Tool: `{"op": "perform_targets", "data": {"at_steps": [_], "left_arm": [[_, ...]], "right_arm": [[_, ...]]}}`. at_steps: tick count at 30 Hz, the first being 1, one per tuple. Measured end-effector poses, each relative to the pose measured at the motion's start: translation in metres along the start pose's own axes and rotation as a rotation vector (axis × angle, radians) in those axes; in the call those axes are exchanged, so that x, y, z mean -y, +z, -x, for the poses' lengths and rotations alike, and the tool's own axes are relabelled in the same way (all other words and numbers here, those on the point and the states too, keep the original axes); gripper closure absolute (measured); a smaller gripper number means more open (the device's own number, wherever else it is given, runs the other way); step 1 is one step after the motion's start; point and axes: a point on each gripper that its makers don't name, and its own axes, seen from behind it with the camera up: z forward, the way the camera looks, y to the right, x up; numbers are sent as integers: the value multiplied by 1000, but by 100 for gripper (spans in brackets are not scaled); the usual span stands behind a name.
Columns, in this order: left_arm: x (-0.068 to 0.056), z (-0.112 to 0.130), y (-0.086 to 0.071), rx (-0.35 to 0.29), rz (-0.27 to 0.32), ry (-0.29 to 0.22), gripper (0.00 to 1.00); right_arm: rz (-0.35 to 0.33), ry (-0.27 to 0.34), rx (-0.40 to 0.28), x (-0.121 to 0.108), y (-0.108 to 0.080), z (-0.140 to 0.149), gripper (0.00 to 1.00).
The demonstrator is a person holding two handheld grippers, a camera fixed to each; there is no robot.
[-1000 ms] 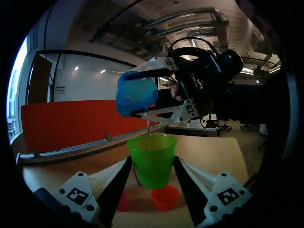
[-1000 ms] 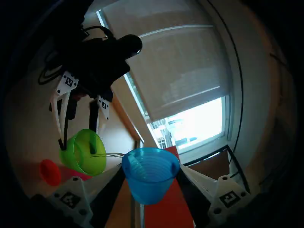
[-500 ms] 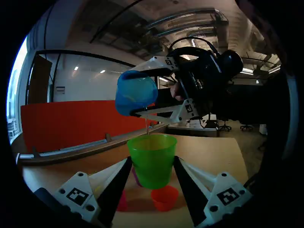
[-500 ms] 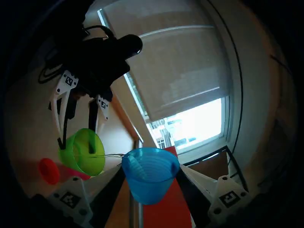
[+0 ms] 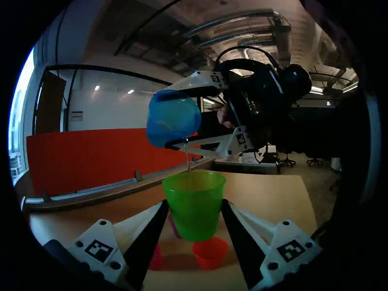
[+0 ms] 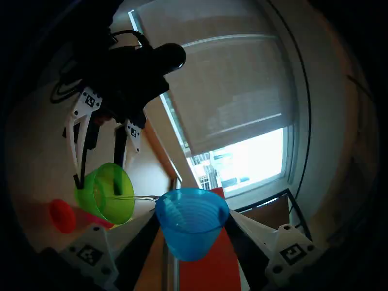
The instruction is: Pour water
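Above, right claw (image 6: 192, 216) tilts blue cup (image 5: 173, 119); water (image 5: 187, 157) enters green cup (image 5: 195, 206).

The green cup (image 5: 194, 213), translucent plastic, stood upright, pinched at both sides by the fingers of my left gripper (image 5: 194, 203). Above its rim, the blue cup (image 5: 173, 118), translucent too and ribbed inside, lay tipped far over in the grip of my right gripper (image 6: 192, 217). A thin stream of water (image 5: 187, 156) fell from its lowered lip into the green cup's open mouth.
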Motion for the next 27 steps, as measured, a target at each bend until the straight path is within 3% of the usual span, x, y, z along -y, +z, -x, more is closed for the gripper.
{"op": "perform_targets", "data": {"at_steps": [27], "left_arm": [[0, -1, 1, -3, 0, 2, 21]], "right_arm": [[0, -39, 2, 0, 1, -2, 10]]}}
